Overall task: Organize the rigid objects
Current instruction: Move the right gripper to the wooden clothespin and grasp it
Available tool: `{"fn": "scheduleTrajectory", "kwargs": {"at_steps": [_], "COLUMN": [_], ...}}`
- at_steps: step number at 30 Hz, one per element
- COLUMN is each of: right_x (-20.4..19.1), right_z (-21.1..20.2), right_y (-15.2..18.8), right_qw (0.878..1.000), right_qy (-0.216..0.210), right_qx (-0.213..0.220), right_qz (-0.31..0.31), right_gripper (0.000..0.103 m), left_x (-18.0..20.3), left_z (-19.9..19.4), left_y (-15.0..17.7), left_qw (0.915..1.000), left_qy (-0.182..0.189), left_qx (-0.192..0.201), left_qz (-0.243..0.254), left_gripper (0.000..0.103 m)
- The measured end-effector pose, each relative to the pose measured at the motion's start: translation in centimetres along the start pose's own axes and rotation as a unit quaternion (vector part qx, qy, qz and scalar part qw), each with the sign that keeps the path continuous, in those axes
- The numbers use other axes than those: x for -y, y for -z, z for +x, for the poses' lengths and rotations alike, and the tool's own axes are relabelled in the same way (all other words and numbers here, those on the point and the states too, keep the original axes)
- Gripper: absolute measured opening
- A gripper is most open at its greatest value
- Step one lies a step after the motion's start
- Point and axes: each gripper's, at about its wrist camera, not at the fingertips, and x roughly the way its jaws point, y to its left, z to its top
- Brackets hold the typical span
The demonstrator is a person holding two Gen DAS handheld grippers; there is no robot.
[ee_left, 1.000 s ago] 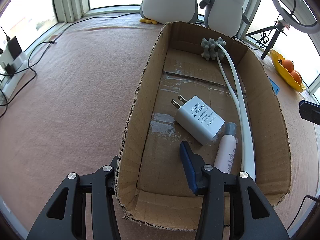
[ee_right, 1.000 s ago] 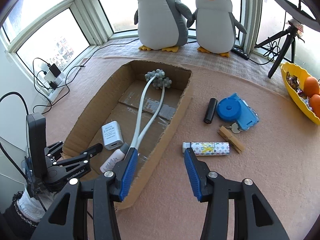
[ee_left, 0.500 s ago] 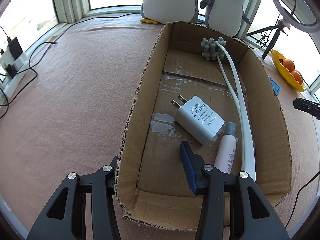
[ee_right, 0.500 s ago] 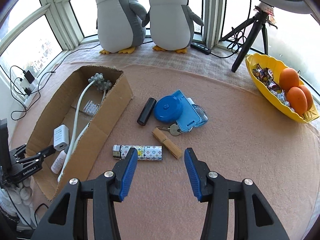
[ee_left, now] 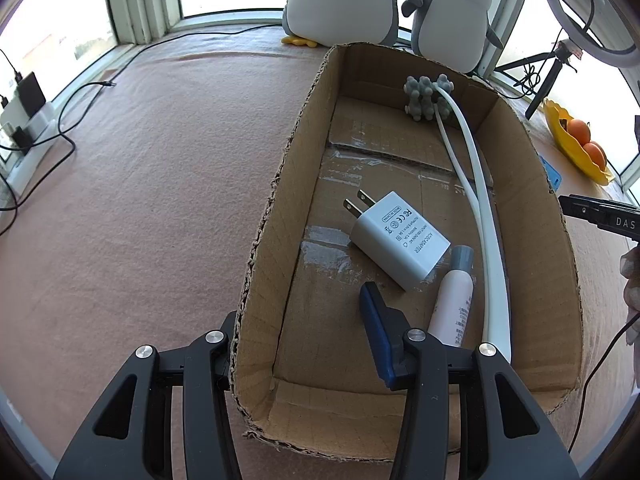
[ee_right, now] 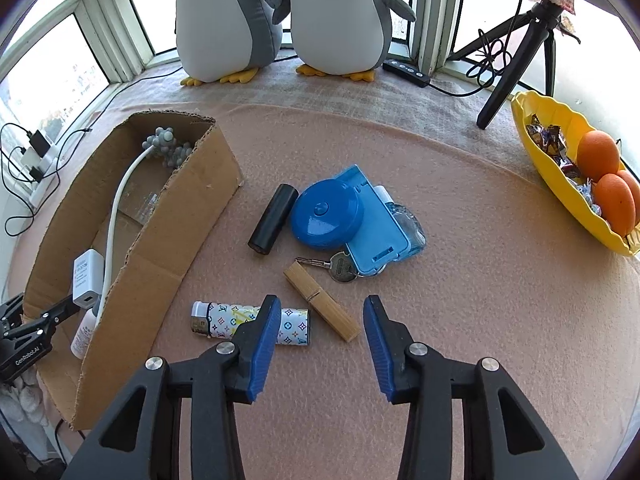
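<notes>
An open cardboard box (ee_left: 276, 200) holds a white charger (ee_left: 400, 240), a white tube (ee_left: 452, 300) and a white two-armed massager (ee_left: 484, 220). My left gripper (ee_left: 298, 308) straddles the box's near left wall, one finger outside and the blue pad inside, clear of the wall. Right of the box (ee_right: 160, 248), my right gripper (ee_right: 321, 302) hovers low over loose items, its jaws closing. A wooden clothespin (ee_right: 320, 300) lies between the tips, untouched. A patterned lighter (ee_right: 224, 320) lies under the left finger. Beyond are a key (ee_right: 340, 268), a black cylinder (ee_right: 274, 220), a blue tape measure (ee_right: 326, 214) and a blue case (ee_right: 372, 224).
A yellow bowl (ee_right: 536, 152) with oranges sits at the right edge of the pink mat. A black tripod (ee_right: 508, 72) and two plush penguins (ee_right: 224, 20) stand by the windows. A power strip (ee_right: 40, 156) with cables lies at the far left.
My right gripper swung rightwards from above the box to over the loose items and sank lower; its jaws narrowed a little. The left gripper and the box stayed put.
</notes>
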Motion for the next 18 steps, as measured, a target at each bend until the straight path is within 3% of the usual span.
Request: {"fn": "scheduleTrajectory", "kwargs": {"at_steps": [14,18], "right_x": [-0.1,-0.5], "right_z": [2.9,3.0], "right_y": [-0.9,-1.0], "right_qw": [0.999,0.999], "right_qy": [-0.001,0.007], "right_qx": [-0.039,-0.045], "right_qz": [0.011,-0.001], "right_gripper": [0.032,0.026], "left_x": [0.0,0.0], "left_z": [0.0,0.0], "left_y": [0.0,0.0], "left_qw": [1.0000,1.0000], "left_qy": [0.000,0.000], "left_qx": [-0.001,-0.001], "left_qz": [-0.002,-0.002], "left_gripper": [0.046,0.046]}}
